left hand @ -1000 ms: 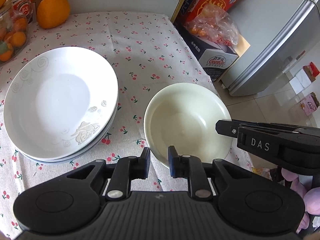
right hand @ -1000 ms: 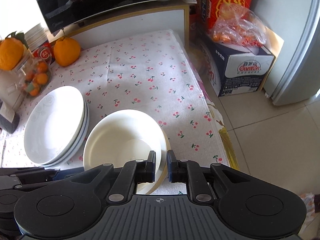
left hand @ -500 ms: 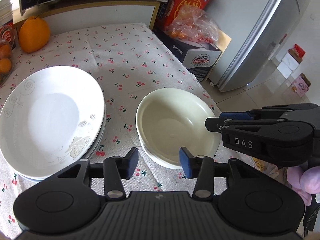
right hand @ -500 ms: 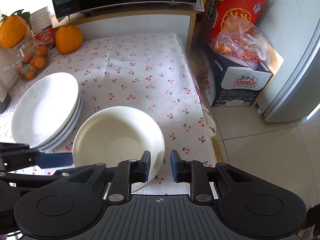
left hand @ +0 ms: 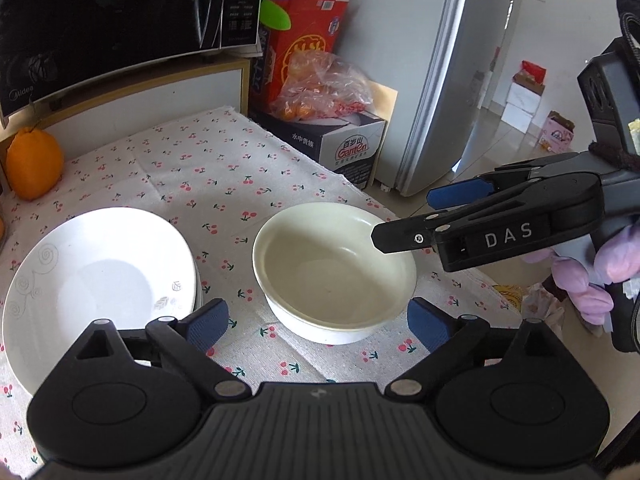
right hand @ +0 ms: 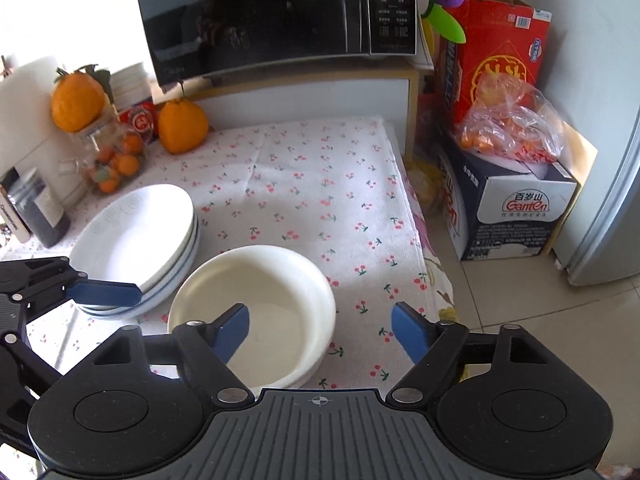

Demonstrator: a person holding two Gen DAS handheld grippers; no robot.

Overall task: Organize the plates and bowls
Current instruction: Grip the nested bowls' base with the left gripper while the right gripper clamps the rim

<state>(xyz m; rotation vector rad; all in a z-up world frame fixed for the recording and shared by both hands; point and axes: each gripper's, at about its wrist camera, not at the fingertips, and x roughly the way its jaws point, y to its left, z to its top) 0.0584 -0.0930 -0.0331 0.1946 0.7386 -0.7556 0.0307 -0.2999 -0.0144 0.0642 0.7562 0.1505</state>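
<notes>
Both grippers have just been opening: left gripper (left hand: 318, 320) and right gripper (right hand: 320, 330) now stand released, fingers wide, nothing clamped. We read that as the bowl (left hand: 334, 276) let go; it sits on the table (left hand: 224, 184) just beside the plate stack (left hand: 100, 292), apart from it. Bowls and plates look sorted.

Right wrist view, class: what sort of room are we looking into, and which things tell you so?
Most likely a home kitchen or dining corner. A microwave sits on a shelf above a table under a cherry-print cloth, a fridge stands beside it, and plates and a bowl rest on the cloth.
</notes>
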